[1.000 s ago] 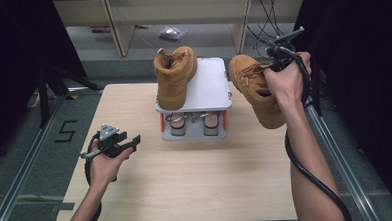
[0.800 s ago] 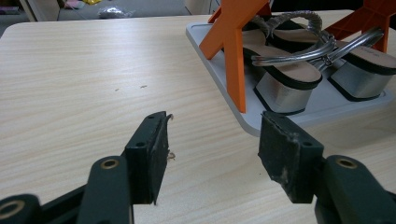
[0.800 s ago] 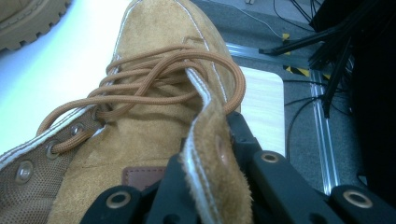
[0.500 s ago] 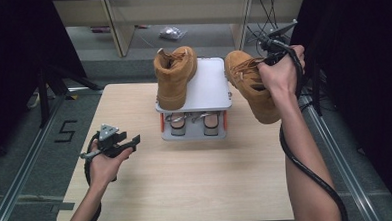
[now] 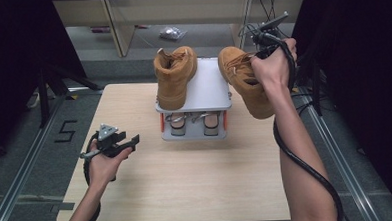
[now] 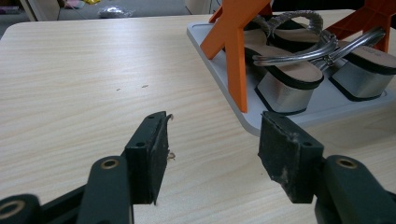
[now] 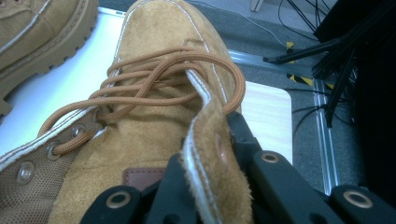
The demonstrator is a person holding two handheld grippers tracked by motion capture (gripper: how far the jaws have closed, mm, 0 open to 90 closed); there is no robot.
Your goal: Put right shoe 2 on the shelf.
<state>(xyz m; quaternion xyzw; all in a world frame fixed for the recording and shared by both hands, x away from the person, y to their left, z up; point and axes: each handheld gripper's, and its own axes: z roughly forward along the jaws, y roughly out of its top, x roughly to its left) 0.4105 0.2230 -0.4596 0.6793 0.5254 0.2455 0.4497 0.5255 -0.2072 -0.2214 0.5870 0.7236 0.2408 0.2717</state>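
Observation:
A tan suede boot [image 5: 245, 86] hangs in the air at the right edge of the grey two-level rack [image 5: 210, 87]. My right gripper [image 5: 259, 46] is shut on its collar edge. In the right gripper view the suede edge [image 7: 210, 172] is pinched between the black jaws, with the laces [image 7: 159, 84] ahead of them. The matching boot [image 5: 174, 76] stands on the rack's top shelf and also shows as the second boot [image 7: 42, 23]. My left gripper [image 5: 131, 141] stays low over the table's left side, and these jaws [image 6: 212, 149] stand open with nothing between them.
Silver heeled sandals [image 5: 192, 123] sit on the rack's lower shelf between orange supports [image 6: 233, 42]; the sandals [image 6: 289, 74] lie just ahead of the left gripper. Light wooden table [image 5: 187, 176] with metal rails and cables [image 5: 313, 100] to the right. Shelving stands behind the table.
My right hand has carried the boot a little to the left and up, closer to the rack's top shelf. The left hand has stayed in place.

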